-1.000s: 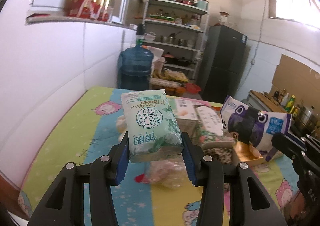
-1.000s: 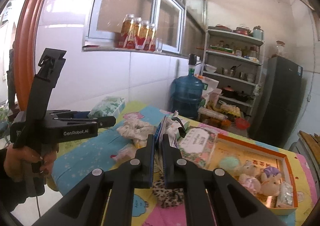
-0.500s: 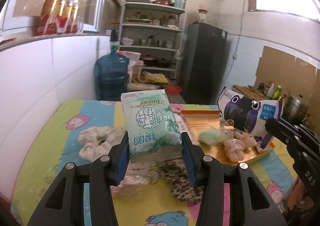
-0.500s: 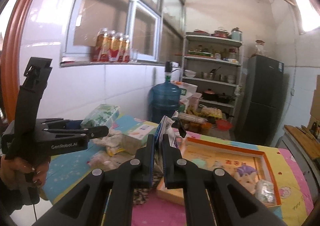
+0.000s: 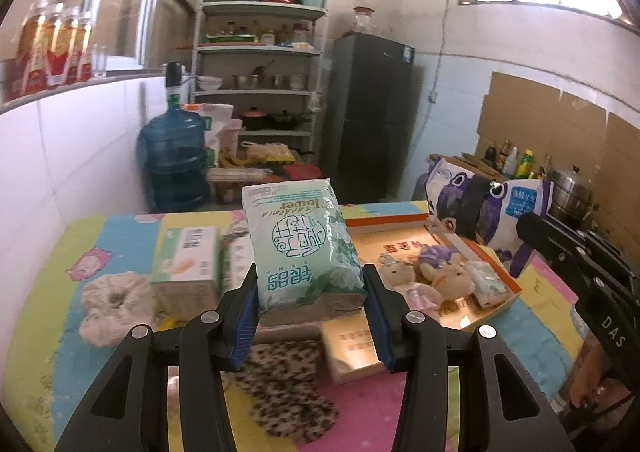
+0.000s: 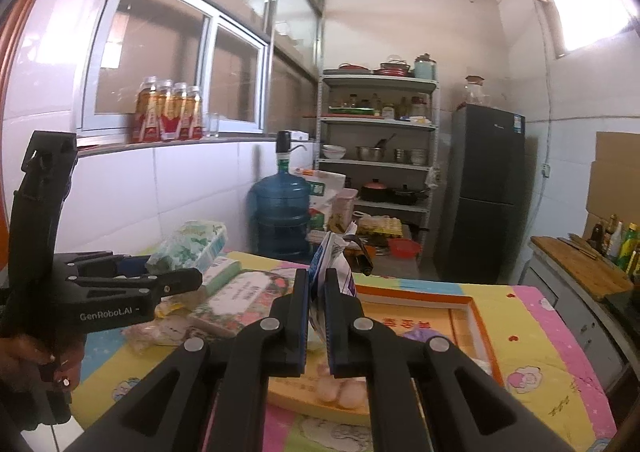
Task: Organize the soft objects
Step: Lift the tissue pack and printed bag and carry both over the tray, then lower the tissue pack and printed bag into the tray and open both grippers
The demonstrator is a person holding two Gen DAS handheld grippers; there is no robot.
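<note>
Two packs aloft: left hand-held gripper (image 5: 311, 294) clamps a mint-green plastic tissue pack (image 5: 302, 244) above the tabletop's (image 5: 360, 404) middle.
Right hand-held gripper (image 6: 316, 294): pinched tight on the blue-and-white plastic bag's (image 5: 486, 208) thin edge.
Risk: that slim hold could slip, dropping the bag onto the plush toys in the orange-rimmed tray (image 5: 502, 274).

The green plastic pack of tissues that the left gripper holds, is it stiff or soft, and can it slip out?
The green plastic tissue pack probably is soft: its sides dent where the left gripper squeezes it. It seems light, since it stands upright from a low grip. The glossy wrapper may be slippery, so it could slide.
</note>
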